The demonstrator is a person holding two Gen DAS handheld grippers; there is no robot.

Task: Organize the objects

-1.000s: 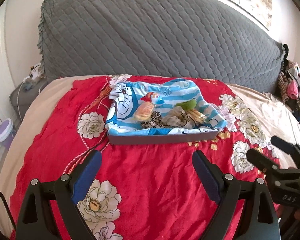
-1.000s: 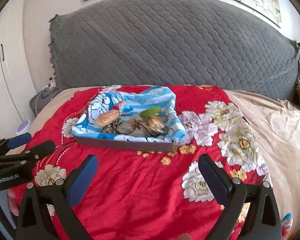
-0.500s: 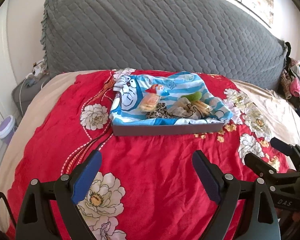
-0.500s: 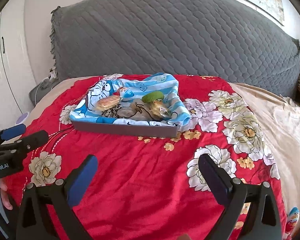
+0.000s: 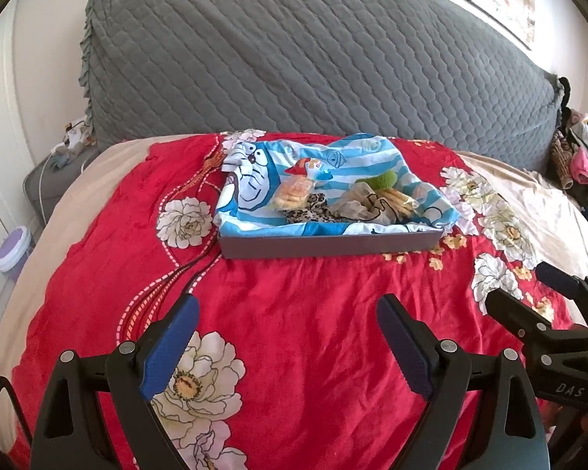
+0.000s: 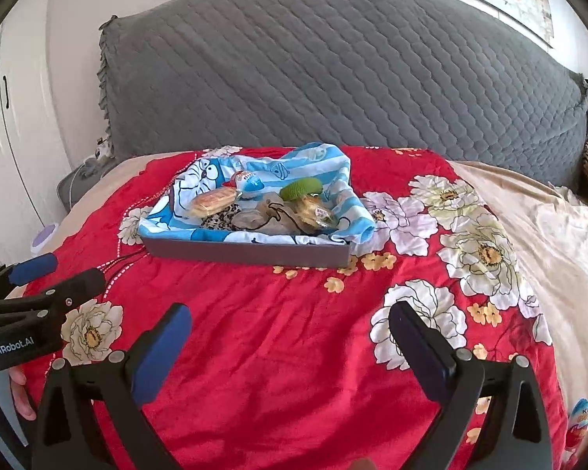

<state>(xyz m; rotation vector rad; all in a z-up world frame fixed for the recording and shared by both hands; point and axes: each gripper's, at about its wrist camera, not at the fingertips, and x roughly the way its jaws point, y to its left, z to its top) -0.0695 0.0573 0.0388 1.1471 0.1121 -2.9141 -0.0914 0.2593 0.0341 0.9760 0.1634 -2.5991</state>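
Hovering apart, both grippers (image 5: 288,309) (image 6: 290,315) gape before the tray (image 5: 329,243).

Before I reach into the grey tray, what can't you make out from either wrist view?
- Grey tray floor: both views, covered by blue striped cartoon cloth.
- Leopard-print item: partly behind the tray's near wall.
- Egg-shaped packet: right wrist view, cut by the fisheye edge.
- Packet lettering: too small.

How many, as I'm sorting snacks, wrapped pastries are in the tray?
2 wrapped pastries: one at the tray's left, one at its right by the green knit item; more may be hidden.
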